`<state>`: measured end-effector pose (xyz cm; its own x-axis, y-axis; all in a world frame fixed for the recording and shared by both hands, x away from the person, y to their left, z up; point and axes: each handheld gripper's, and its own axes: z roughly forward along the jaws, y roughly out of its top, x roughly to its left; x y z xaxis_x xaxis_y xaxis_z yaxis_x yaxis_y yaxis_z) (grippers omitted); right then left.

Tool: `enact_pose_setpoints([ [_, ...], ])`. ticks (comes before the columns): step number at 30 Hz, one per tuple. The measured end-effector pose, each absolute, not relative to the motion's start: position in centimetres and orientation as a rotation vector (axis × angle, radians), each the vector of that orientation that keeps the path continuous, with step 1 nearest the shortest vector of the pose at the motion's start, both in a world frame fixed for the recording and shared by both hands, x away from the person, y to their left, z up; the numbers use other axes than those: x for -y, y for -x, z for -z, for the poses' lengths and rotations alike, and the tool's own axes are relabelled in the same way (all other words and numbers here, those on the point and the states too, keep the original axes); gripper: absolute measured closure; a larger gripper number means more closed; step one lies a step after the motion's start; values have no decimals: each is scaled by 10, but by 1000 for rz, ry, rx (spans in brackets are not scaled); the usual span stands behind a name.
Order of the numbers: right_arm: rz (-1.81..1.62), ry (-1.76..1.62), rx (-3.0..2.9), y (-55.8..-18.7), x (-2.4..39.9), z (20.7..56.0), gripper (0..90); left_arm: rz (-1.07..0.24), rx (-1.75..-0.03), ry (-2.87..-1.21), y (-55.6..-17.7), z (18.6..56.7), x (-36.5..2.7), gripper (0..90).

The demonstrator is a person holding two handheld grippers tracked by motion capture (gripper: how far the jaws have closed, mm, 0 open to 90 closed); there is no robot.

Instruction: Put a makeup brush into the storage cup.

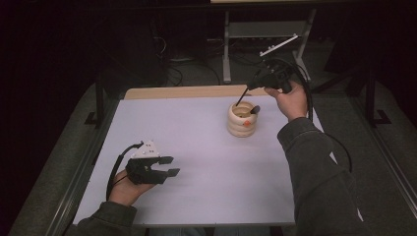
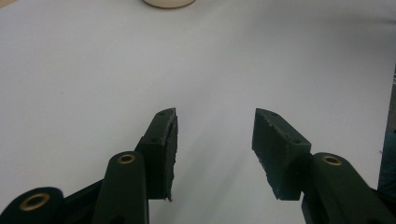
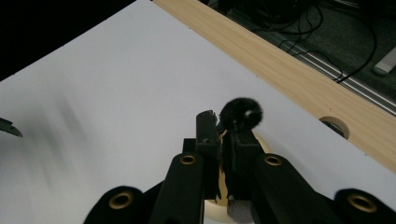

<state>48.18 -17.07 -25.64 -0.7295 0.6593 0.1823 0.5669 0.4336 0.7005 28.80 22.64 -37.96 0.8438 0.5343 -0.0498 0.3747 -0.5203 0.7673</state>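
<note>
Cream ribbed holder [image 1: 242, 119], stacked-ring shape, upright on the white surface [image 1: 196, 147], toward its far right part. Thin black brush [image 1: 241, 97] tilted, lower end inside the holder's open top, upper end clamped in the right gripper [image 3: 223, 133]. Its fluffy black head [image 3: 241, 113] shows just past the gripper tips. A second dark brush tip [image 1: 254, 109] leans on the holder's rim.

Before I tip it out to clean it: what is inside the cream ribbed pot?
Inside the cream ribbed pot a dark-tipped brush leans on the rim, and the right gripper holds a thin black stick down into it. The bottom is hidden by the wall.
</note>
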Motion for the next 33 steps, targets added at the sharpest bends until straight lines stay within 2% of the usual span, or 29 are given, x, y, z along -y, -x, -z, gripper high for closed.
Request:
enact_pose_setpoints([
  [33,-1072,-1153,-2569,-498,160,287,844,-251,-659,-2171,-288,377,-230,489],
])
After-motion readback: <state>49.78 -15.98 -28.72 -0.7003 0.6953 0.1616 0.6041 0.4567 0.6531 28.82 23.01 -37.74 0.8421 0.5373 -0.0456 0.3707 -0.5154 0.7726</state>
